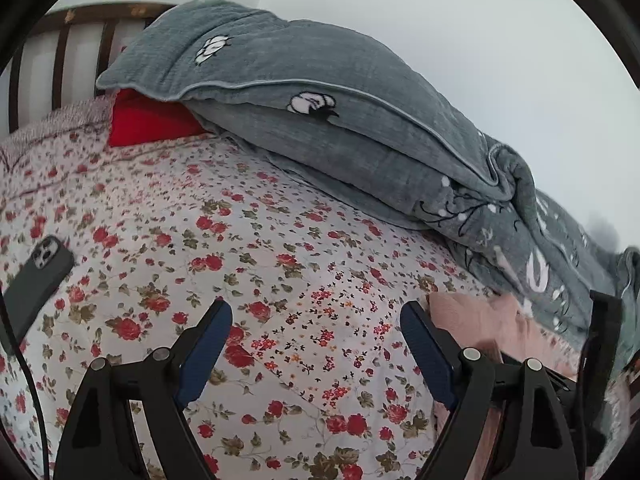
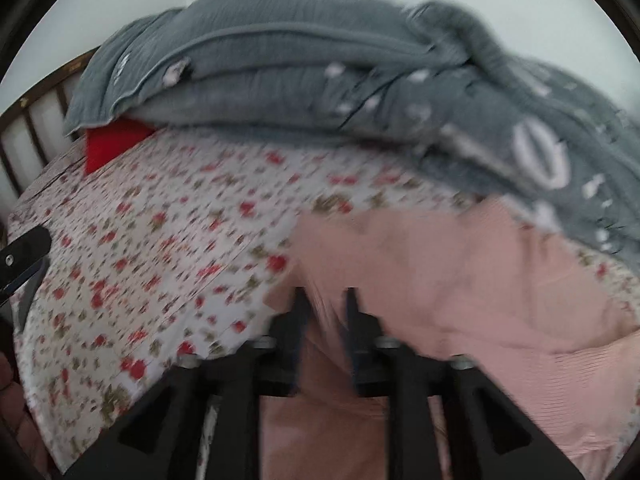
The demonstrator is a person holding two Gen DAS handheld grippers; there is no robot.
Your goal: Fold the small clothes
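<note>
Right wrist view: the right claw (image 2: 323,294) is seen over the pink cloth (image 2: 460,280), and no fold has been made yet.

Its two fingers are set a little apart, with pink cloth seen between them, but the picture is blurred, so a grip cannot be told. The pink cloth is spread loose and crumpled at the lower right of the frame, on the flowered sheet (image 2: 160,220). In the left wrist view the left claw (image 1: 316,322) is held wide apart over the bare sheet, with nothing in it. A grey blanket (image 2: 320,80) is heaped along the top. All the folding is judged to be left.
</note>
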